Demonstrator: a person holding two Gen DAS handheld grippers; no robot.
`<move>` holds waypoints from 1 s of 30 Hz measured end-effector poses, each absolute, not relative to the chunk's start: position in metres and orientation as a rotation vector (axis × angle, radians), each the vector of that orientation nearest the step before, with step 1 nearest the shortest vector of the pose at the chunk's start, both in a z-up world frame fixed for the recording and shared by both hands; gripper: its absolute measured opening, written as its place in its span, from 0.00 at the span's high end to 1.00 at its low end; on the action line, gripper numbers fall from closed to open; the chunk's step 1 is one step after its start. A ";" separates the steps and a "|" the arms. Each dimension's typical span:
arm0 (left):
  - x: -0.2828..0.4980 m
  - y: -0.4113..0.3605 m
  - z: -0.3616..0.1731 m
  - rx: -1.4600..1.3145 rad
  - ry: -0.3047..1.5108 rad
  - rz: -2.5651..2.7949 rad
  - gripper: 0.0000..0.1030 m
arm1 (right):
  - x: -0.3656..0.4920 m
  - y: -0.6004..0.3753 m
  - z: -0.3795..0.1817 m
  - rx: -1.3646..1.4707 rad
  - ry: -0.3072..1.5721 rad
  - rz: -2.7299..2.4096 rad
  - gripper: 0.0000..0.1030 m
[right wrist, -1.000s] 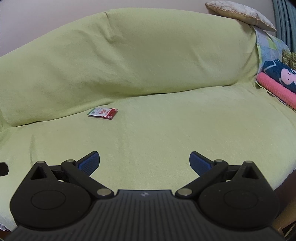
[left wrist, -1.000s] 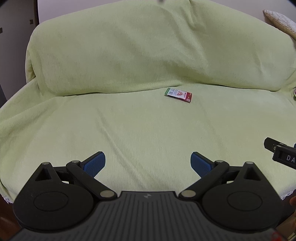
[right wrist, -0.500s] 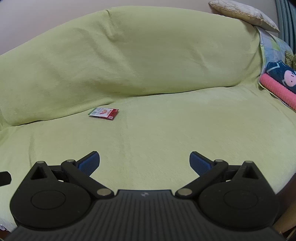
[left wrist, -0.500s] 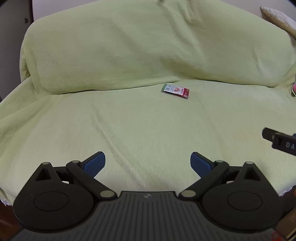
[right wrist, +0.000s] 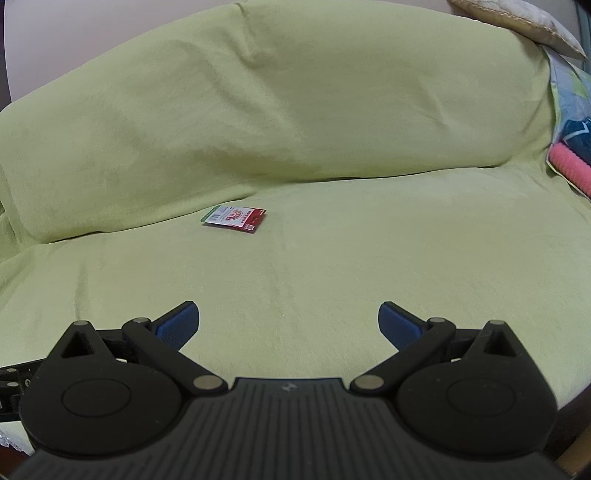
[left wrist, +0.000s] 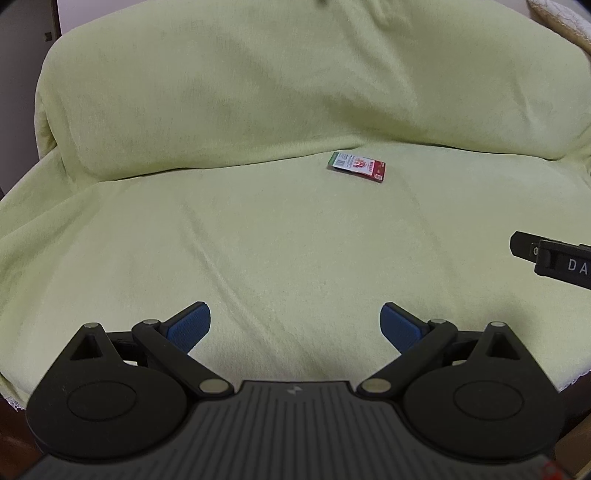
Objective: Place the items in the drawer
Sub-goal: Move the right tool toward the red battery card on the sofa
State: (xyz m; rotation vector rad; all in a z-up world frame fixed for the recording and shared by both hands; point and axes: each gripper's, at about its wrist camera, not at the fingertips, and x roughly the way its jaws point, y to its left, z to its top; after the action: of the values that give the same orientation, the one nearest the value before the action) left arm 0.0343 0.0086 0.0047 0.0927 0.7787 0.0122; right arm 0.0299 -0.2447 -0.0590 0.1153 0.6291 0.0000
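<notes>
The packet's (left wrist: 357,166) print is too small to read; at three o'clock, the right tongs (left wrist: 554,258) are cut off.

A pale yellow-green cover (left wrist: 280,229) fills most of both frames, plain and unpatterned. Near the centre lies a small packet (left wrist: 357,166) printed red, white and green. Both grippers are black with blue ribbed pads (right wrist: 176,328). At the right edge of the right wrist view sit a pink ribbed cushion (right wrist: 570,169) and navy patterned fabric (right wrist: 576,131); a beige pillow (right wrist: 517,22) sits upper right.
</notes>
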 end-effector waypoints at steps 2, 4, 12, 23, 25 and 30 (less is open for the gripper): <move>0.042 0.005 0.005 0.093 0.784 0.020 0.04 | 0.041 -0.241 -0.058 0.118 0.636 0.009 0.01; 0.051 0.003 0.004 0.098 0.790 0.027 0.04 | 0.048 -0.239 -0.058 0.120 0.640 0.017 0.01; 0.073 0.001 -0.007 0.099 0.799 0.044 0.04 | 0.067 -0.237 -0.060 0.083 0.626 0.039 0.01; 0.111 0.010 -0.017 0.093 0.817 0.042 0.04 | 0.092 -0.238 -0.072 0.069 0.582 0.101 0.01; 0.117 0.014 -0.021 0.098 0.821 0.039 0.04 | 0.098 -0.237 -0.075 0.063 0.578 0.107 0.01; 0.139 0.016 -0.027 0.097 0.837 0.036 0.04 | 0.114 -0.232 -0.086 0.050 0.552 0.114 0.01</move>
State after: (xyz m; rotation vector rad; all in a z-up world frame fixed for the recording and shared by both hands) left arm 0.1387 0.0157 -0.0267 0.0970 0.8366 0.0364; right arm 0.1135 -0.2322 -0.0864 0.0503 0.5521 0.1140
